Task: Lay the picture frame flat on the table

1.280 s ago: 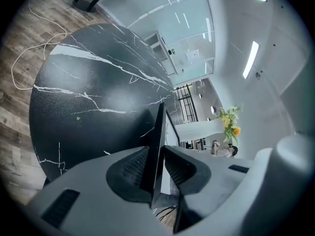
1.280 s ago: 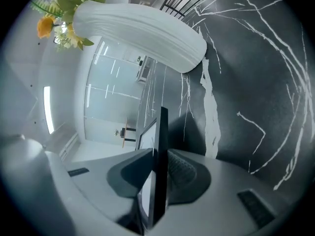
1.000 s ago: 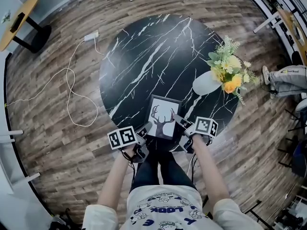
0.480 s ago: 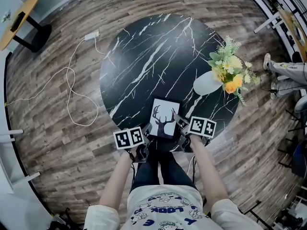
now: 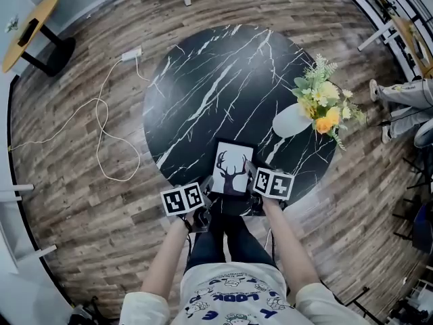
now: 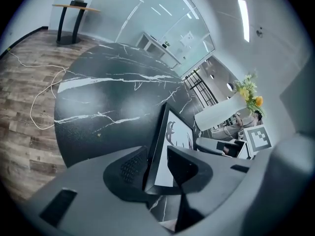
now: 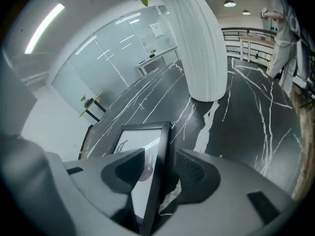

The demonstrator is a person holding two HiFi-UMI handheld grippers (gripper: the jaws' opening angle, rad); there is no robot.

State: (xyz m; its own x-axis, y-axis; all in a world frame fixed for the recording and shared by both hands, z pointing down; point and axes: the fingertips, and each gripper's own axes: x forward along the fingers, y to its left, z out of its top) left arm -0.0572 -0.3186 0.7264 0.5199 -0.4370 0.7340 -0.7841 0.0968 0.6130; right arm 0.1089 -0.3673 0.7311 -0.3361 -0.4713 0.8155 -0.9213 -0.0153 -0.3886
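The black picture frame [image 5: 232, 168] with a deer silhouette lies face up, flat or nearly so, at the near edge of the round black marble table [image 5: 216, 80]. My left gripper [image 5: 206, 187] is at its near left corner. The frame's edge [image 6: 158, 132] stands between those jaws [image 6: 156, 163]; they are closing a little, and a gap shows at the picture side. My right gripper [image 5: 252, 176] is at the near right corner. Its jaws [image 7: 162, 167] are opening, with the frame [image 7: 142, 141] between them and not pressed.
A white vase [image 5: 291, 119] with yellow and green flowers [image 5: 321, 100] stands at the table's right rim, close behind the frame. A white cable [image 5: 101, 120] loops over the wooden floor at the left. A person's legs [image 5: 406, 100] show at the far right.
Both grippers have drawn inward toward the frame's near corners. The frame has settled a little nearer the table's edge and looks flatter.
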